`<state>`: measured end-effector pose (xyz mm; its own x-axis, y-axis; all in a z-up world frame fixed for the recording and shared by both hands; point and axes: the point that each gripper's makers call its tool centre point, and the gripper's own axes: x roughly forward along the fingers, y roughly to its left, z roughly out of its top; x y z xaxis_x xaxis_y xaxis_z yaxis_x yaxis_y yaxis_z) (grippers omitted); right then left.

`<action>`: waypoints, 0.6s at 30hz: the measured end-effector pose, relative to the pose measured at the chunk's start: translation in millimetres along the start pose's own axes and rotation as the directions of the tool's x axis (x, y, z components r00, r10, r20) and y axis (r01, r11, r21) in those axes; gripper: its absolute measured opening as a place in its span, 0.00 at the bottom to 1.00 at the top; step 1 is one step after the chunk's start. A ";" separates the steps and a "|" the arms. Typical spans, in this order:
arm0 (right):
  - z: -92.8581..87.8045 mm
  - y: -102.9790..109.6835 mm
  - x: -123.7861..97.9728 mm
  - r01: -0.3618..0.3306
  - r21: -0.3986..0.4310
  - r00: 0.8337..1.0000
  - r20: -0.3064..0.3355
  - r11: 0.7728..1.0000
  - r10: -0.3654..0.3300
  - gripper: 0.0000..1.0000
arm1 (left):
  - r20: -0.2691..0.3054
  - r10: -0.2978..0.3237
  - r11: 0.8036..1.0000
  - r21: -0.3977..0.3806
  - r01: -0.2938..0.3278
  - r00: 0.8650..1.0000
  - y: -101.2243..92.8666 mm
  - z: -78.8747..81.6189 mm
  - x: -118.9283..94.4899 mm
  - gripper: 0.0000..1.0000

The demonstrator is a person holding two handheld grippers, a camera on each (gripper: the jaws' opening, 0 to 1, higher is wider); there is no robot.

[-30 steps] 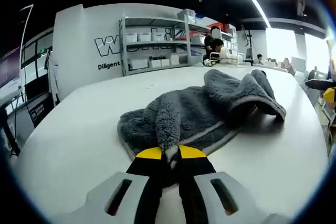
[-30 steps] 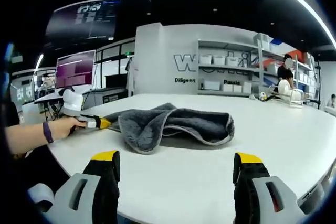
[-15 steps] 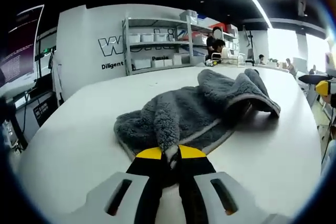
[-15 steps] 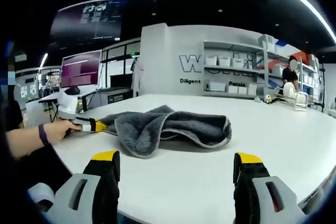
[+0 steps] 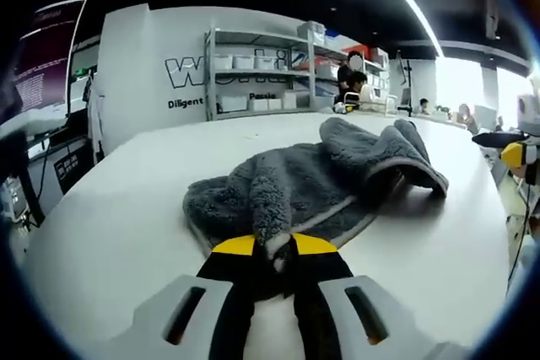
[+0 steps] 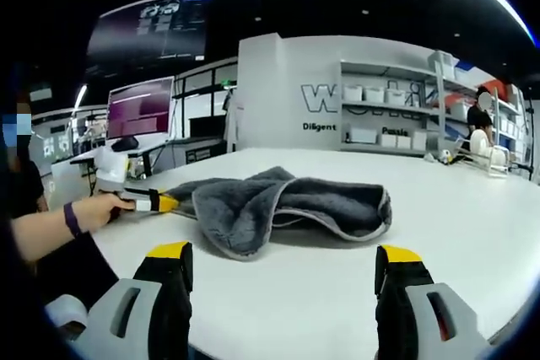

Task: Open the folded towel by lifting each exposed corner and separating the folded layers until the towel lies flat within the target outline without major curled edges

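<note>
Towel (image 5: 304,187) is lying bunched on the white table (image 5: 118,208), grey and fluffy, far from flat. No target outline is visible on the tabletop from either camera.

Nearest, in the left gripper view: the left gripper (image 5: 273,246) is pinching a puckered bit of the towel's near edge between its closed yellow-tipped jaws, low against the table. The pinched fabric is standing up as a small ridge just beyond the tips. In the right gripper view the same gripper (image 6: 160,202) is showing at the towel's left end, a hand (image 6: 97,209) with a wristband wrapped around it.

The right gripper (image 6: 287,263) is hanging wide open and empty, jaws well apart, short of the towel (image 6: 287,204) and not touching it.

Step in hand, as I judge it: the first corner is being held as an anchor while the fold is waiting to be opened. The next move probably calls for the right gripper to close in on the far folded lip and draw it away from the held edge.

Further out: the towel's far half is doubled over, making a rounded flap with a paler trimmed hem and a dark hollow under it. How many layers are stacked there is hard to tell at this angle.

Beyond the table, shelving (image 5: 261,73) with white bins is standing against a lettered wall.
</note>
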<state>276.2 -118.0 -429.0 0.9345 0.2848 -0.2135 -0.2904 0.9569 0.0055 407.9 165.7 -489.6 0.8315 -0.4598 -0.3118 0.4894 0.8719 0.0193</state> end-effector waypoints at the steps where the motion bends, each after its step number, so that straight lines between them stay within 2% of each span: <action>1: -0.3 1.6 0.0 -0.004 -0.002 1.000 -0.001 1.000 0.004 0.91 | 0.001 0.005 1.000 -0.008 -0.005 1.000 0.7 0.0 -0.4 0.17; 10: 3.3 -3.1 -4.6 0.009 -0.002 1.000 0.006 1.000 -0.009 0.91 | 0.007 0.012 0.999 -0.039 -0.012 1.000 1.7 -1.5 -6.8 0.29; 15: 0.6 -8.4 -4.8 0.023 0.000 1.000 -0.001 1.000 -0.023 0.91 | 0.056 0.012 0.997 -0.077 -0.008 0.998 2.8 6.1 -15.2 0.32; 18: -1.6 -10.4 -3.4 0.031 0.001 0.999 -0.009 1.000 -0.031 0.91 | 0.082 0.040 0.998 -0.056 -0.035 0.996 6.9 10.1 -20.4 0.35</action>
<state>275.8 -129.0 -429.8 0.9413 0.2545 -0.2219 -0.2609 0.9654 0.0003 397.0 179.4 -473.5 0.8690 -0.4370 -0.2320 0.4444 0.8956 -0.0225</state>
